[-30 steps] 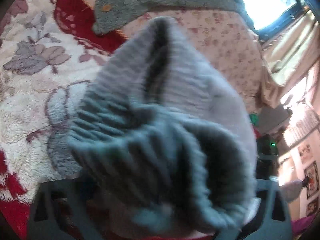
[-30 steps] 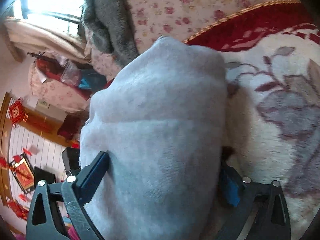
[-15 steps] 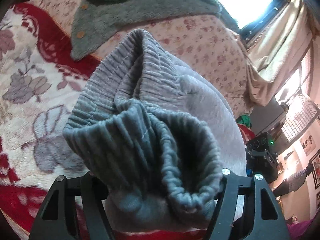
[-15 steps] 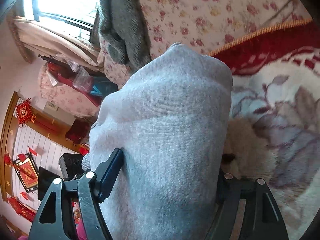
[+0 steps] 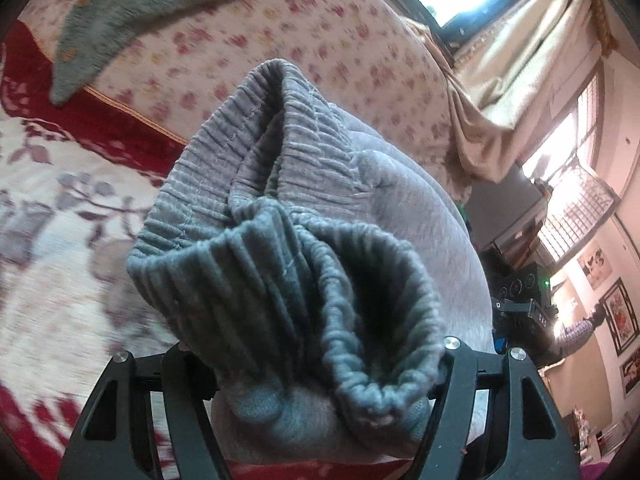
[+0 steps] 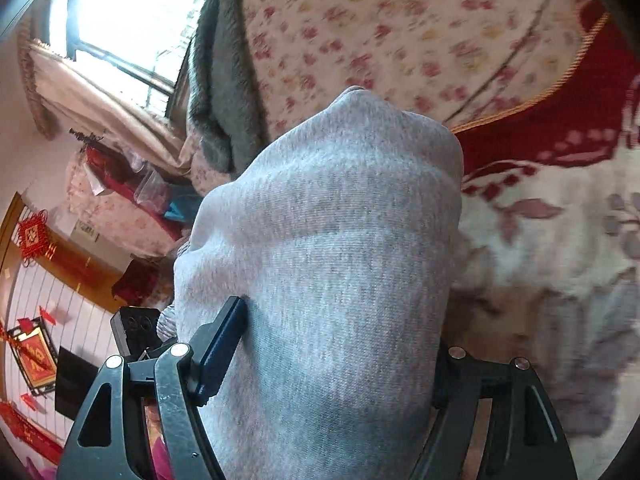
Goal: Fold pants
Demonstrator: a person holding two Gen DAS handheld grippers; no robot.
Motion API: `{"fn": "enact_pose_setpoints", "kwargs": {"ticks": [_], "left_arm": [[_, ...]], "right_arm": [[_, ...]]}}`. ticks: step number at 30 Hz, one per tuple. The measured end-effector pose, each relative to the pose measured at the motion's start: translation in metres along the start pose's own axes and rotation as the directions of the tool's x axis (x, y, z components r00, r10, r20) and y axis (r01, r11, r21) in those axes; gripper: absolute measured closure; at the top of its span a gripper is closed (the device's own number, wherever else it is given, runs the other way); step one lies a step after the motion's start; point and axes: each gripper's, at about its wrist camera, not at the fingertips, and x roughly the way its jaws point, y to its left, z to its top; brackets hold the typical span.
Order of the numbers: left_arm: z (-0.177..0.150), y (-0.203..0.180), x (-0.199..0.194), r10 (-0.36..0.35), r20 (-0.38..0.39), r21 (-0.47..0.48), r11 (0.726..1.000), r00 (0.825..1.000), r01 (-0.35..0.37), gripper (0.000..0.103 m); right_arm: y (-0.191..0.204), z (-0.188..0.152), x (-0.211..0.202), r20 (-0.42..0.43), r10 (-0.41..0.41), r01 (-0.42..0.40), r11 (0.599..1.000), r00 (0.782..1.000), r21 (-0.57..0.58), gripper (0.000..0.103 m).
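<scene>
The left tongs (image 5: 320, 384) were clamped on a thick bunch of grey pants (image 5: 304, 264), fabric filling the gap between their black arms. The right tongs (image 6: 332, 344) likewise gripped the pants, one blue pad (image 6: 218, 354) pressing into cloth.

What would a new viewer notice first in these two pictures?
First, the grey pants fill both views: the left gripper is shut on the bunched ribbed waistband, and the right gripper is shut on a smooth fold of the fabric. Beneath them lies a red and cream flowered blanket. A bright window with beige curtains glows at the upper left of the right wrist view.
</scene>
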Motion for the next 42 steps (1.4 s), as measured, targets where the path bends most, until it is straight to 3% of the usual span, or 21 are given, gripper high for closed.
{"fn": "enact_pose_setpoints", "kwargs": {"ticks": [8, 14, 15, 17, 21, 25, 32, 36, 38, 42], "left_arm": [[-0.021, -0.036, 0.06, 0.005, -0.063, 0.022, 1.0, 0.998, -0.004, 0.033], [-0.039, -0.03, 0.082, 0.052, -0.112, 0.022, 0.999, 0.992, -0.05, 0.033], [-0.041, -0.03, 0.081, 0.051, -0.111, 0.035, 0.998, 0.992, -0.047, 0.031], [-0.041, -0.03, 0.079, 0.061, -0.113, 0.049, 0.997, 0.992, -0.055, 0.027], [-0.039, -0.03, 0.062, 0.1, -0.077, 0.1, 0.991, 0.992, -0.092, 0.022], [-0.038, -0.027, 0.051, 0.127, -0.07, 0.118, 0.986, 0.989, -0.118, 0.02], [-0.043, -0.045, 0.026, 0.226, -0.012, 0.199, 0.955, 0.974, -0.219, 0.019], [-0.041, -0.074, 0.014, 0.293, 0.075, 0.278, 0.912, 0.953, -0.302, 0.018], [-0.04, -0.085, 0.014, 0.311, 0.089, 0.307, 0.895, 0.946, -0.323, 0.015], [-0.042, -0.106, 0.017, 0.352, 0.133, 0.354, 0.856, 0.926, -0.376, 0.015]], "right_arm": [[-0.064, -0.003, -0.037, 0.016, -0.048, 0.047, 0.997, 0.999, 0.065, 0.023], [-0.106, -0.012, -0.031, -0.031, -0.089, 0.092, 0.989, 0.996, 0.114, 0.021], [-0.108, -0.015, -0.029, -0.03, -0.104, 0.107, 0.988, 0.994, 0.112, 0.017], [-0.105, -0.017, -0.032, -0.006, -0.164, 0.164, 0.983, 0.986, 0.076, 0.01], [-0.086, -0.015, -0.042, 0.02, -0.296, 0.296, 0.955, 0.955, 0.002, 0.008], [-0.066, -0.017, -0.049, 0.061, -0.42, 0.423, 0.903, 0.906, -0.072, 0.008], [-0.025, -0.026, -0.055, 0.136, -0.468, 0.484, 0.865, 0.873, -0.132, 0.008], [-0.006, -0.035, -0.049, 0.157, -0.48, 0.501, 0.852, 0.863, -0.149, 0.008], [0.002, -0.04, -0.044, 0.166, -0.507, 0.531, 0.832, 0.846, -0.164, 0.008], [0.013, -0.05, -0.035, 0.174, -0.519, 0.545, 0.818, 0.837, -0.182, 0.008]]}}
